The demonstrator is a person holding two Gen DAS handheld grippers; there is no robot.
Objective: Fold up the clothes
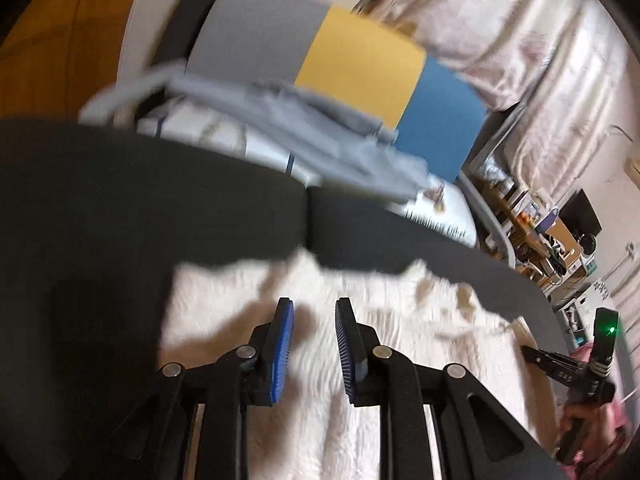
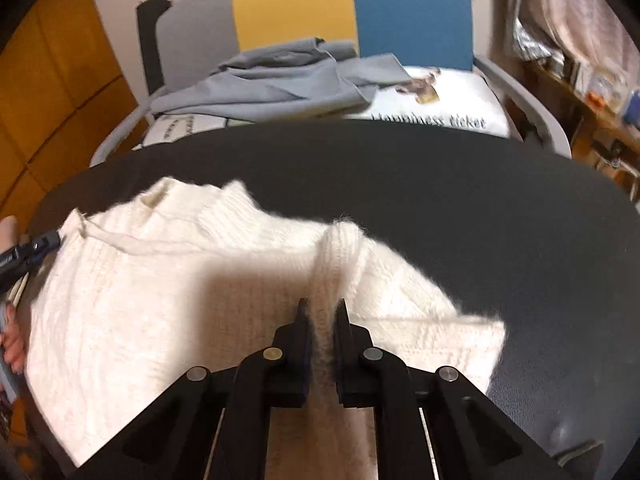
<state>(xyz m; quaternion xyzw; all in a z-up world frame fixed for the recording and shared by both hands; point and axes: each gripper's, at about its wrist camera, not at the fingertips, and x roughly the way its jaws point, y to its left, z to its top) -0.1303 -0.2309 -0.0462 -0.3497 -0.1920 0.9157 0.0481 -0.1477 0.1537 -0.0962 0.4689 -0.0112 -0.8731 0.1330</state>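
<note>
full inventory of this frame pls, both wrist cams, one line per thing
white sweater: 1, white knit, spread on the dark surface
dark surface: 1, black, under the sweater
grey garment: 1, grey, crumpled on the chair seat
chair: 1, grey, yellow and blue back, behind the surface
printed cushion: 1, white, on the seat
curtain: 1, pale pink, far right
left tool: 1, black, blue pads, open over the sweater
right tool: 1, black, pinching a sweater ridge
</note>
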